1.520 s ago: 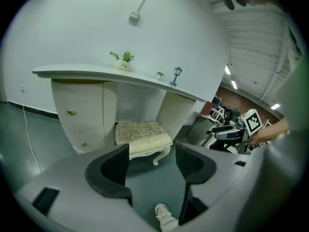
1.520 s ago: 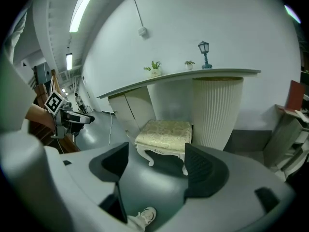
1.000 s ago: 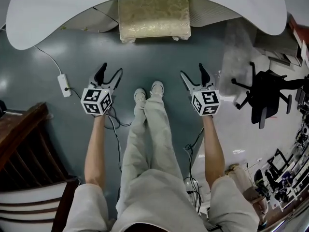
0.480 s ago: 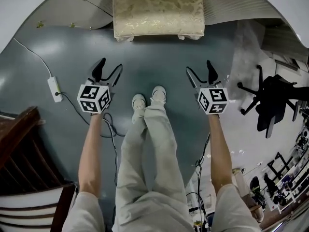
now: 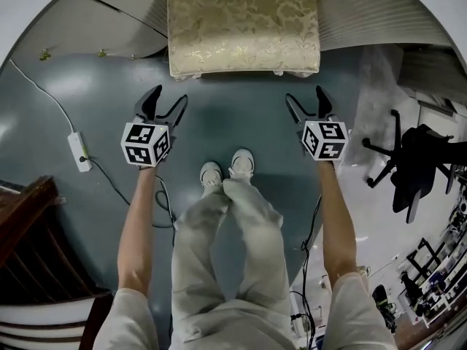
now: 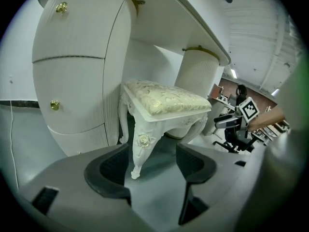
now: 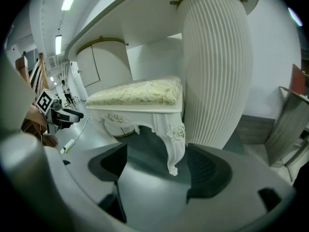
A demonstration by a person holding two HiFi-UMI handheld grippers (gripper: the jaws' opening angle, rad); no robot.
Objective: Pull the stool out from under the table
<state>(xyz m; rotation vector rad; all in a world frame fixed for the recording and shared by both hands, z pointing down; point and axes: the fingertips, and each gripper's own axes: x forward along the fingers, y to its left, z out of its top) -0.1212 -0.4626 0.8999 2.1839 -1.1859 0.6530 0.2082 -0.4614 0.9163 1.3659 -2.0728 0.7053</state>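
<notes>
A white carved stool (image 5: 243, 24) with a gold-patterned cushion stands under the white table (image 5: 22, 20), between its ribbed pedestals (image 5: 379, 13). My left gripper (image 5: 162, 102) hangs open short of the stool's left front corner. In the left gripper view, the stool's front leg (image 6: 140, 149) shows between the open jaws of the left gripper (image 6: 152, 163), still some way off. My right gripper (image 5: 309, 100) is open too, short of the right front corner. The other front leg (image 7: 174, 144) lines up between the jaws of the right gripper (image 7: 159, 166). Nothing is held.
A power strip (image 5: 76, 152) with its cord lies on the grey floor at the left. A black office chair (image 5: 412, 170) stands at the right, and dark wooden furniture (image 5: 29, 254) at the lower left. The person's feet (image 5: 228, 170) stand between the grippers, with cables (image 5: 164, 195) beside them.
Both grippers have come down and forward toward the stool, which now fills more of the head view. Their jaws stay open.
</notes>
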